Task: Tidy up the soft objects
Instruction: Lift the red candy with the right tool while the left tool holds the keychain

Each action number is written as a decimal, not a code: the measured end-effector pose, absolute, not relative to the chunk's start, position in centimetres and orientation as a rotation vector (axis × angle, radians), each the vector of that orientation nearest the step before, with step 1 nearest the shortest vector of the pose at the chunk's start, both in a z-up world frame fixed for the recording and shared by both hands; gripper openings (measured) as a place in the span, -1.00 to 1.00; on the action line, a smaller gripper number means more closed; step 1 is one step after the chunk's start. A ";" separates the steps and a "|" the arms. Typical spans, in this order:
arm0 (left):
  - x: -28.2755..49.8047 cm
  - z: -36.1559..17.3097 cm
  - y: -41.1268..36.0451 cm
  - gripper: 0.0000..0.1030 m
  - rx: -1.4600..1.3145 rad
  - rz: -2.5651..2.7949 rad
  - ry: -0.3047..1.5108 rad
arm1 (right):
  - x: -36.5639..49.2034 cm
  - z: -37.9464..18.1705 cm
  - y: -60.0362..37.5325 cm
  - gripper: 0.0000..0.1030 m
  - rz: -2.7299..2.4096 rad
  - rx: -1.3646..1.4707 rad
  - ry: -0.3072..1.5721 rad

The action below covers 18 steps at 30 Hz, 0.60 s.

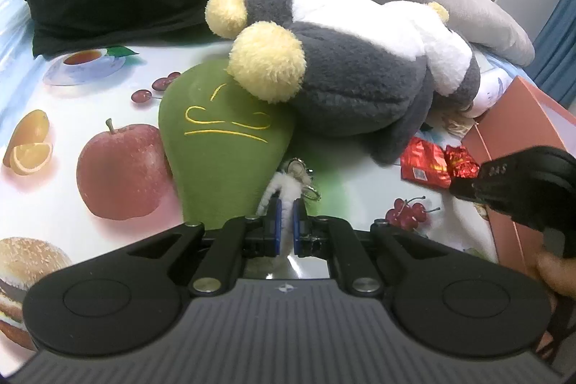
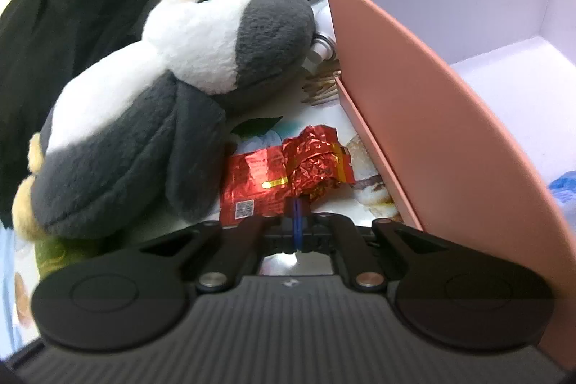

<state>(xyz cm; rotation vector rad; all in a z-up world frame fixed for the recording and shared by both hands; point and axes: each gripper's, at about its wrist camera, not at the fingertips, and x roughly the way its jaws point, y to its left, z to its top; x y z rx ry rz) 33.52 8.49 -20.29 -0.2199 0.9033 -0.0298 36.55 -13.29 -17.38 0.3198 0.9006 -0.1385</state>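
Salmon-pink rigid cardboard box (image 2: 406,117), open top, white inside, sits at the right on the fruit-print glossy worktop (image 1: 54,168); only a bit of blue-and-white something shows at its floor, can't tell what. Grey-and-white fleecy penguin plush (image 2: 151,117) lies on its side just left of the box, long axis running away from the right camera, head at the far end near the box corner, cream pom feet (image 1: 266,62) near end, resting on a green felt pear-shaped cushion (image 1: 223,150) with yellow stitching. Left tool (image 1: 286,229) pinched shut on a white fuzzy keychain toy (image 1: 284,193) with metal rings. Right tool (image 2: 297,222) fully closed at the edge of the crinkled red foil wrappers (image 2: 288,175); grip uncertain.
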 end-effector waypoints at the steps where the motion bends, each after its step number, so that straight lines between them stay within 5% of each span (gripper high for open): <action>1: 33.5 -20.3 8.4 -0.85 -0.222 -0.030 0.903 | 36.4 -17.2 -13.3 -0.92 -0.137 0.317 0.907; 13: 32.7 -20.1 7.9 -0.85 -0.226 -0.031 0.915 | 33.4 -15.8 -12.6 -0.85 -0.110 0.190 0.934; 15: 32.6 -20.0 8.1 -0.85 -0.229 -0.027 0.913 | 34.4 -15.7 -12.4 -0.59 -0.123 0.149 0.915; 16: 32.7 -19.9 8.1 -0.85 -0.229 -0.027 0.913 | 34.9 -15.8 -12.2 -0.22 -0.119 0.130 0.902; 18: 32.7 -19.9 8.2 -0.85 -0.229 -0.029 0.912 | 35.8 -15.8 -12.1 -0.18 -0.129 0.137 0.901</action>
